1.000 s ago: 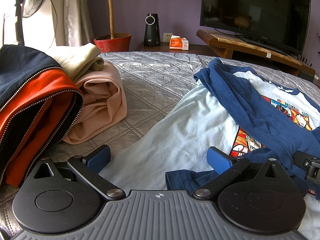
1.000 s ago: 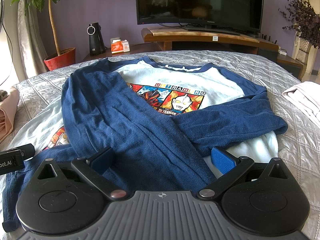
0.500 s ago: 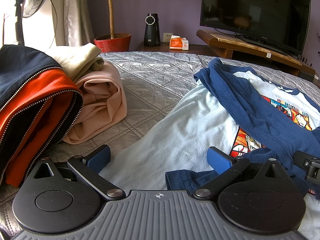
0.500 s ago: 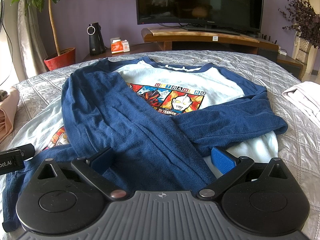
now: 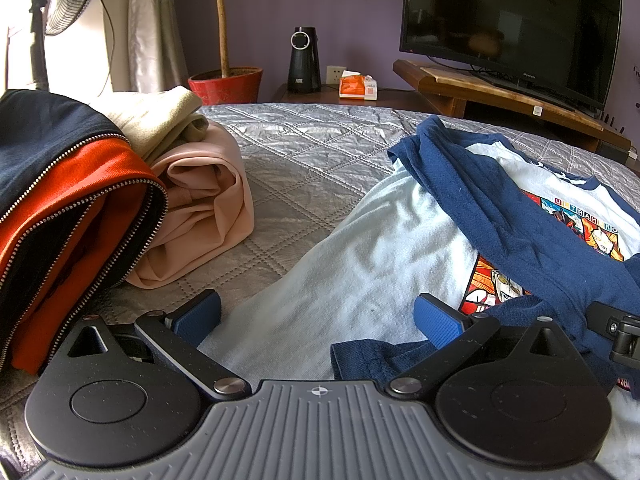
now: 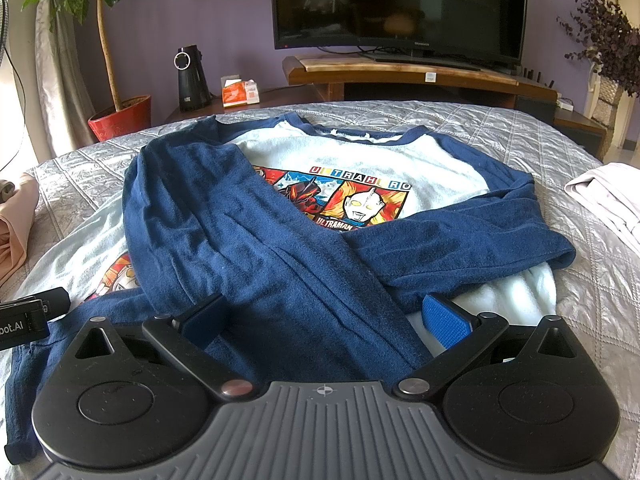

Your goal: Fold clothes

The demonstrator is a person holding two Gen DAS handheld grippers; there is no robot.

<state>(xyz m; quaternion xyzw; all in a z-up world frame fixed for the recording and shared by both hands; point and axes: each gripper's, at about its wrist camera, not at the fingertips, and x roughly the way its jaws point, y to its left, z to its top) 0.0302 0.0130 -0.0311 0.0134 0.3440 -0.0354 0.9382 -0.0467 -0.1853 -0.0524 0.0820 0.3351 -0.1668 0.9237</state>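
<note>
A white shirt (image 6: 360,156) with navy sleeves and a cartoon print lies flat on the grey quilted bed (image 6: 500,120). Both navy sleeves are folded across its front; the left sleeve (image 6: 240,240) runs diagonally toward me. My right gripper (image 6: 324,316) stands open low over that sleeve near the hem, its blue pads on either side of the cloth. My left gripper (image 5: 316,316) is open over the shirt's pale lower left part (image 5: 360,264), with the navy cuff (image 5: 372,360) by its right finger. Nothing is held in either.
Folded clothes sit at the bed's left: a navy and orange zip jacket (image 5: 60,200), a pink garment (image 5: 204,208) and a cream one (image 5: 160,116). A pale folded garment (image 6: 608,196) lies at the right. Beyond the bed stand a TV (image 6: 400,4), wooden stand and red plant pot (image 6: 120,116).
</note>
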